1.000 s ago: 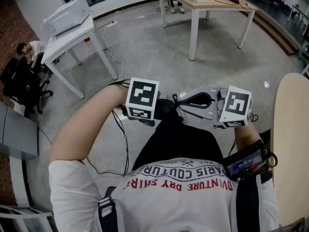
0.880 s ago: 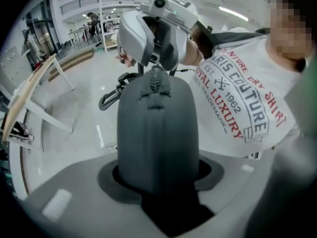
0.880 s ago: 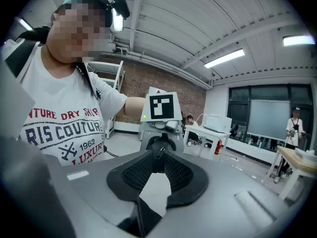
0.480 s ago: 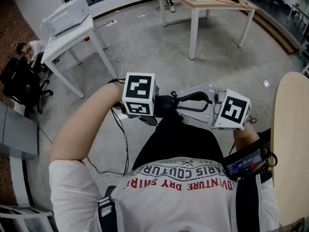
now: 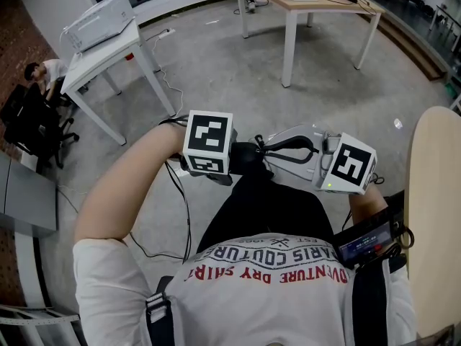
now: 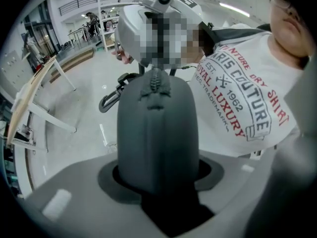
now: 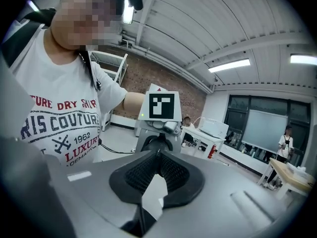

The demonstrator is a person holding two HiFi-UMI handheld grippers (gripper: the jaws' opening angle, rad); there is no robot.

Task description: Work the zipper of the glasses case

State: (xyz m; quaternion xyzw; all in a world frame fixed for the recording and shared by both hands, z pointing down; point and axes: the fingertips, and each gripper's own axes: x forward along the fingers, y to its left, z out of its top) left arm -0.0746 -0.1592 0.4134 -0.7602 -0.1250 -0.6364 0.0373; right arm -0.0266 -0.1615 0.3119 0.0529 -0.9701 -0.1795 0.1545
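A dark grey glasses case (image 6: 158, 133) stands up between the jaws of my left gripper (image 6: 158, 175), which is shut on its lower end. Its zipper pull (image 6: 156, 83) sits on the top end, and a carabiner (image 6: 111, 95) hangs beside it. In the head view, in front of the person's body, the left gripper (image 5: 229, 166) holds the case (image 5: 248, 157). My right gripper (image 5: 269, 150) reaches in from the right. Its jaws have just been closing. In the right gripper view its tips (image 7: 157, 154) meet right at the case's end (image 7: 158, 142), apparently on the pull.
A white table (image 5: 101, 56) with a box stands at the far left and a wooden table (image 5: 310, 6) at the back. A curved wooden board (image 5: 432, 215) runs along the right edge. A cable (image 5: 180, 193) trails on the concrete floor, and a person (image 5: 43, 74) sits far left.
The marker cube on the right gripper has rolled a little. Both hands stay where they were, with the case still in the left gripper.
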